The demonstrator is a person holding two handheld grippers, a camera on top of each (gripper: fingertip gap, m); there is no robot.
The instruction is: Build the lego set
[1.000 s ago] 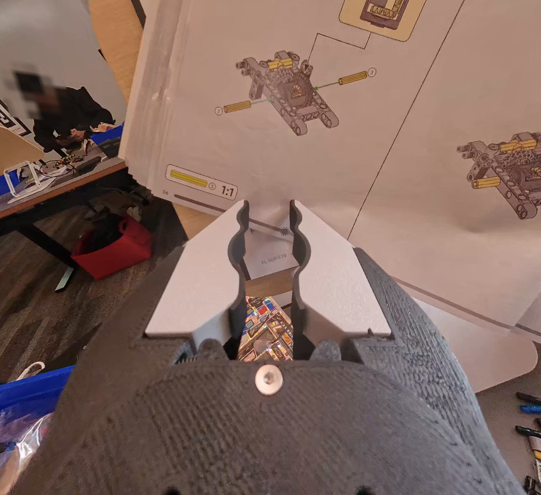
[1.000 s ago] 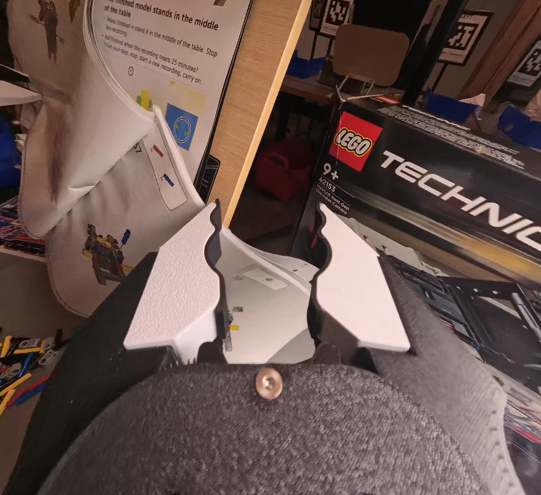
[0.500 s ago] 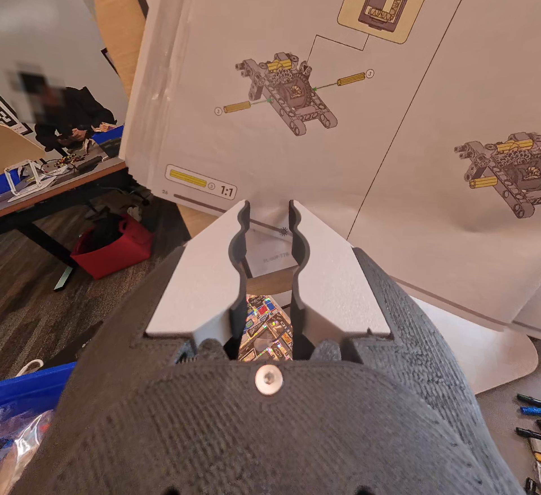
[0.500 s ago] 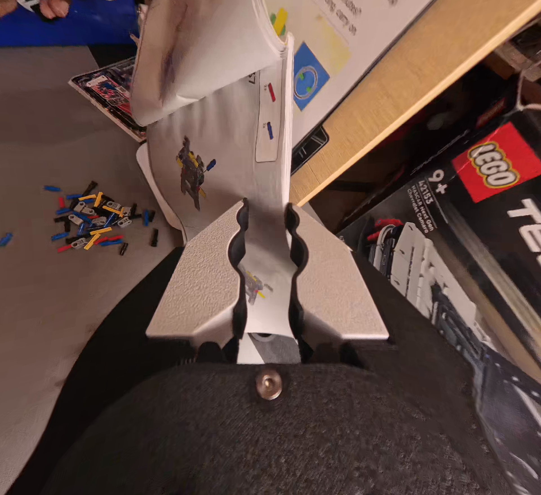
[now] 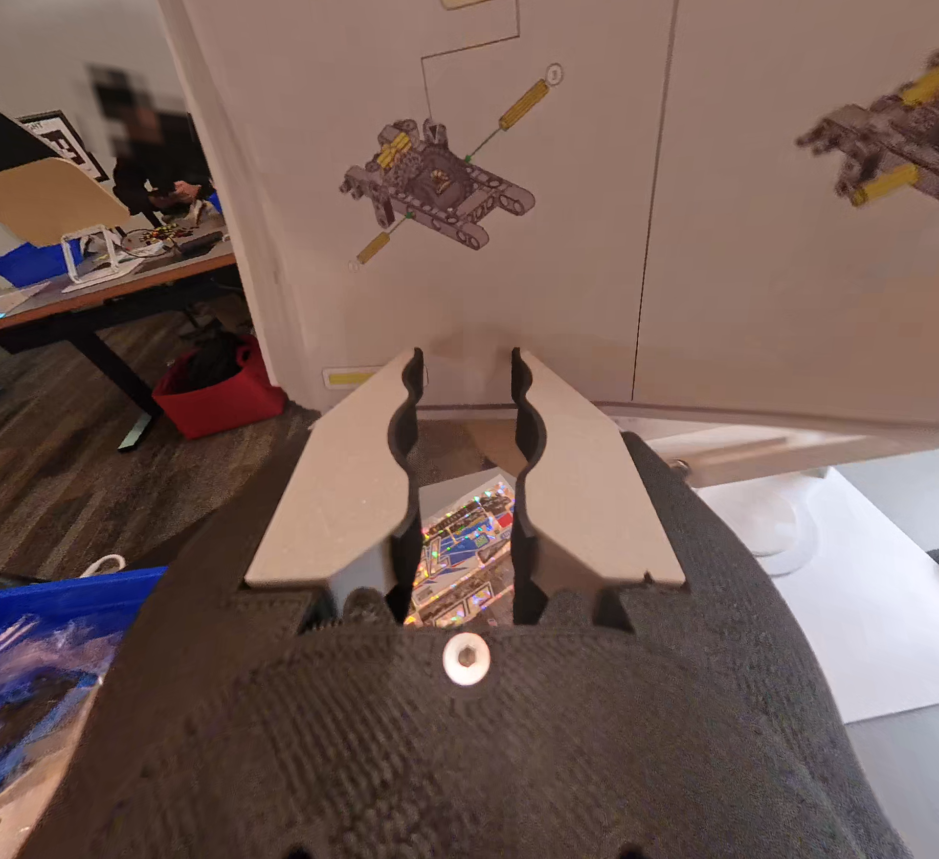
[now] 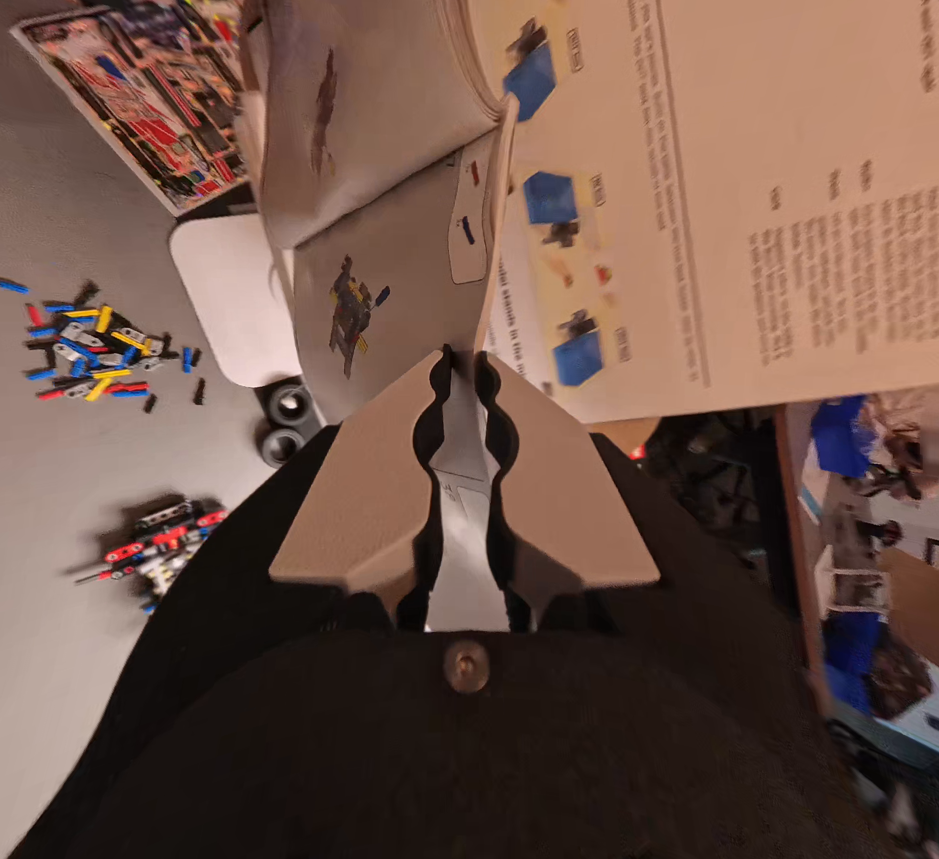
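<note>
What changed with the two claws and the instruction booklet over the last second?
The right claw, open a second ago, closed on a page of the instruction booklet and rolled over with it. The left claw widened slightly. The loose pieces stay on the table.

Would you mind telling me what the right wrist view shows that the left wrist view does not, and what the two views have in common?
Only the right wrist view shows the right gripper shut on a page of the booklet, a pile of loose pieces on the table, a partly built model, two small black tyres and a printed poster.

Only the left wrist view shows the left gripper open and empty, a red bin on the floor and a person at a far table.

Both show the open instruction booklet and the sticker sheet.
</note>
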